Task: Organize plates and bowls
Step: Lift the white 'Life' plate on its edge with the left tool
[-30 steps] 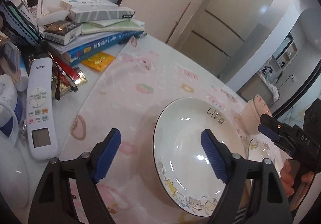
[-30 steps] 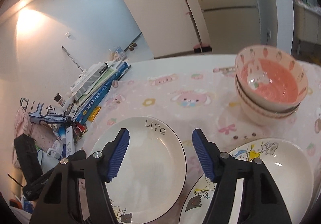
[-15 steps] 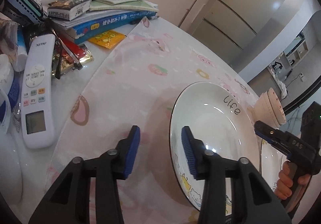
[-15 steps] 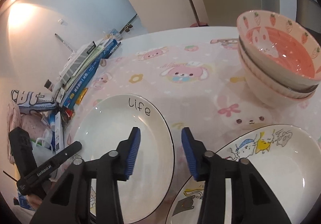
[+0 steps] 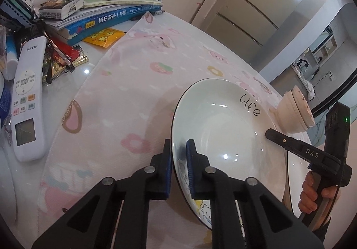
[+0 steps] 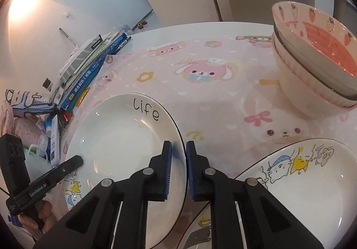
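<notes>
A: How are the grippers set on the "Life" plate?

B: The left gripper is closed narrowly on the plate's left rim. The right gripper is seen closing, almost shut, with the opposite rim between its pads.

A: How is the plate oriented?

B: It is laid face-up on the pink cloth, lettering at the far rim.

A: What surrounds it?

B: Bare cloth is seen beyond it; the cat plate is tucked under its right edge, and stacked bowls stand further right.
</notes>
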Motion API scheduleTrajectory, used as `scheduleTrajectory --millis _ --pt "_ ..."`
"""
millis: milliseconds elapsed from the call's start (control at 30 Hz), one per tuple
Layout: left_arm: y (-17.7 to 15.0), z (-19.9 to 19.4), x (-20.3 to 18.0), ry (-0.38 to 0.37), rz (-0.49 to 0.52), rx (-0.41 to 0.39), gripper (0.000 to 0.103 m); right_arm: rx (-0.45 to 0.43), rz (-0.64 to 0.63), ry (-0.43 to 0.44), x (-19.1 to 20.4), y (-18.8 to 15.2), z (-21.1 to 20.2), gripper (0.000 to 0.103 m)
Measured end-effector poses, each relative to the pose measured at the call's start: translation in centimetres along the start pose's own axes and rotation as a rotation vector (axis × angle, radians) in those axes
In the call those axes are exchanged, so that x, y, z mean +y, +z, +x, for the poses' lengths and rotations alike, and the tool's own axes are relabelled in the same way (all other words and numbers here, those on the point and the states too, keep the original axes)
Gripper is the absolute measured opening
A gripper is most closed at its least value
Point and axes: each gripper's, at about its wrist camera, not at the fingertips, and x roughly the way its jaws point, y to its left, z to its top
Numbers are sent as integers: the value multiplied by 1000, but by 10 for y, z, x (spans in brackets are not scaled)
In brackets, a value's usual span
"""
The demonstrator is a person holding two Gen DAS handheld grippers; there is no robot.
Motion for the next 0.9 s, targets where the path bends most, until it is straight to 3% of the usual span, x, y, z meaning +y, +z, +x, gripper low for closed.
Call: scheduleTrajectory --millis 433,633,700,733,800,833,900 --pt "5 -14 0 10 -15 -26 10 0 14 -15 12 3 -21 14" --pt "10 -33 -21 42 47 -41 10 -36 54 -35 14 7 -45 11" --pt "12 -43 -33 2 73 -47 7 -45 40 138 22 10 -61 9" --pt "13 -47 -42 5 94 -46 8 -33 22 172 32 11 -71 9" --pt "13 -45 -63 124 156 -37 6 -93 -68 10 55 10 -85 9" --pt "13 -41 -66 174 171 -37 6 -108 -103 -29 61 11 -84 8" --pt "16 -27 -54 185 114 -26 6 -77 -62 -79 58 13 -67 8"
